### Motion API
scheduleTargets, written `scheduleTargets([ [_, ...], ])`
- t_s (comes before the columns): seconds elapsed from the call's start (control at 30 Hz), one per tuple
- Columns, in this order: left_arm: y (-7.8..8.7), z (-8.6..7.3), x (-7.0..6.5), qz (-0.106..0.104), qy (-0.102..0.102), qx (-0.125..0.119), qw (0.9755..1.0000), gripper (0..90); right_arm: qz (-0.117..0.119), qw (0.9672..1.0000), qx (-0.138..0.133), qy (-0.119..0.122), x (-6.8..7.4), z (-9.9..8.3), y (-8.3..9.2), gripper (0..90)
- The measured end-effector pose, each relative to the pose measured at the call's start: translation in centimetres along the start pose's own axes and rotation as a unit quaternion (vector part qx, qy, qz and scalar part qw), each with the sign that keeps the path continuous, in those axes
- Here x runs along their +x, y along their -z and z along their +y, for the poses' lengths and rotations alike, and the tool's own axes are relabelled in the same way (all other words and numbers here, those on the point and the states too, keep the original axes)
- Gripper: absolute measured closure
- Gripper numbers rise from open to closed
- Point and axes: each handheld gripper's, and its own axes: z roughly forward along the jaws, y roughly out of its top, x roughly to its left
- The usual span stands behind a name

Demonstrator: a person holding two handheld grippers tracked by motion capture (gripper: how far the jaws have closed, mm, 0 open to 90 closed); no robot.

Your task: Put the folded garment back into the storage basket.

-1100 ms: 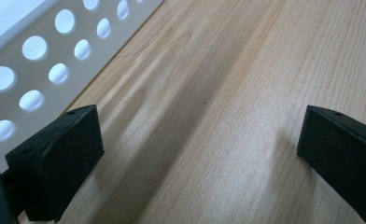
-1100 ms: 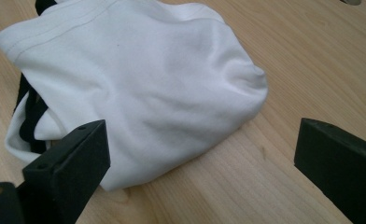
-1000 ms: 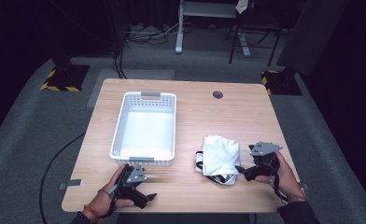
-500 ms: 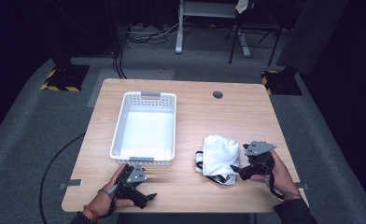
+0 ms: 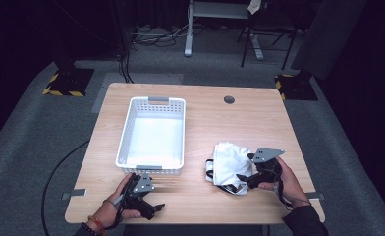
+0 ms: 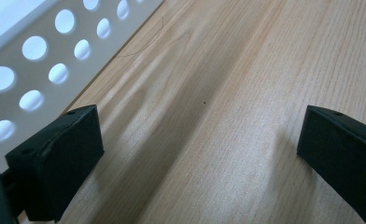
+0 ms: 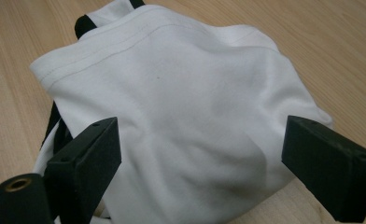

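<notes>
- A light wooden table [image 5: 207,123] with rounded corners is seen from above, set on grey carpet; a round cable hole [image 5: 229,100] is cut near its far edge.
- A white perforated basket [image 5: 152,135] is placed on the left half of the tabletop, its long sides running away from the near edge.
- A crumpled white garment with black trim [image 5: 228,166] is laid on the right half, well apart from the basket.
</notes>
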Motion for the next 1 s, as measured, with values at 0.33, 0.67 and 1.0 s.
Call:
scheduleTargets([
  [0.33,0.0,0.0,0.0,0.000,0.000,0.000,1.0000,0.1,0.002,0.9998,0.012,-0.013,-0.1,0.2,-1.6,14.7],
  [0.67,0.0,0.0,0.0,0.000,0.000,0.000,1.0000,0.1,0.017,0.9992,0.028,-0.023,-0.4,0.2,-3.1,14.2],
  [1.0,0.0,0.0,0.0,0.000,0.001,0.000,1.0000,0.1,0.050,0.9979,-0.006,-0.042,-0.7,-0.8,-3.0,48.0],
])
